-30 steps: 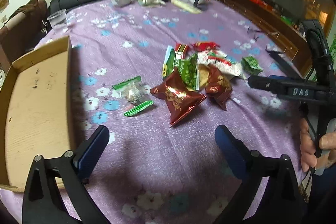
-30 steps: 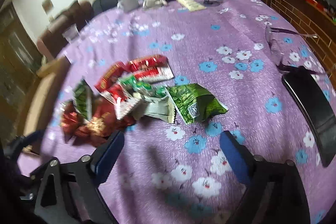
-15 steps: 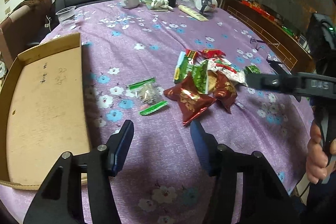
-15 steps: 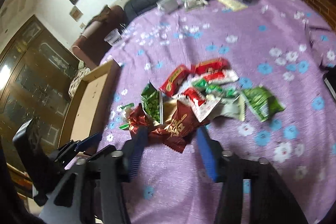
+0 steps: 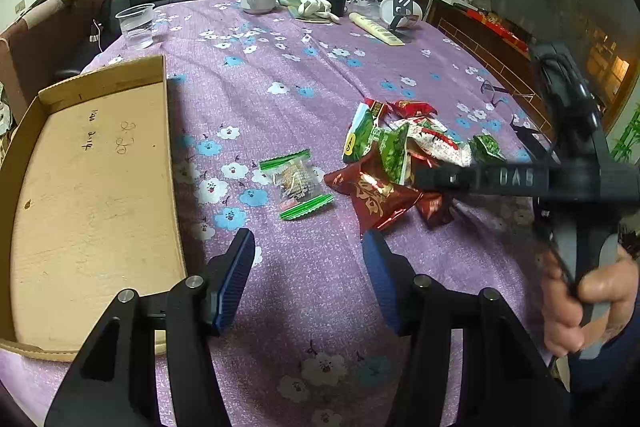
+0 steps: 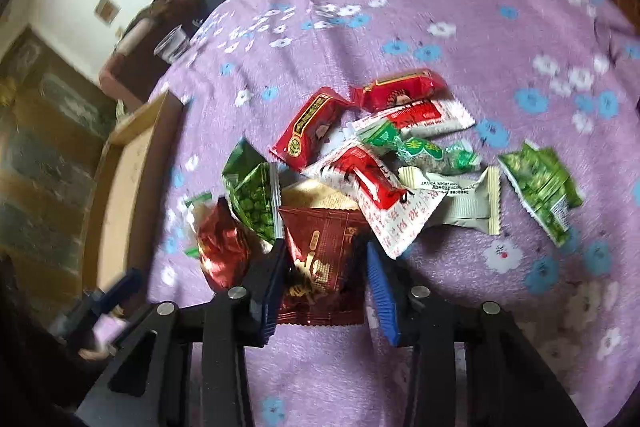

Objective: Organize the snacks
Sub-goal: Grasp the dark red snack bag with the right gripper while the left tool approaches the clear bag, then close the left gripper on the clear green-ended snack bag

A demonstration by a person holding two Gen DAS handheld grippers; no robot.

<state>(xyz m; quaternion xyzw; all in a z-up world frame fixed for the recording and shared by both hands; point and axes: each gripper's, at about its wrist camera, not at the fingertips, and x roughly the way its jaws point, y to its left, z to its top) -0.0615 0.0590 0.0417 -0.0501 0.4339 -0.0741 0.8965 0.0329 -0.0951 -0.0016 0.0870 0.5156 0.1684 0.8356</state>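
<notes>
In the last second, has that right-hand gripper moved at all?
Yes. The right gripper has swung left across the snack pile, from the green pea packet to straddle the dark red packet, jaws closing.

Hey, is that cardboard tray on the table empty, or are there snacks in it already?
Empty, as far as the left wrist view shows. The cardboard tray shows bare floor with only handwriting; the snack packets lie on the purple tablecloth.

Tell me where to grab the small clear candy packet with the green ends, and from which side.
Grip the clear candy packet across its puffy middle, fingers on the two long plain edges, not the crimped green ends. It lies flat and alone on the tablecloth, apart from the snack pile, so coming straight down from above looks easiest. The left gripper is nearest, empty and just short of it.
</notes>
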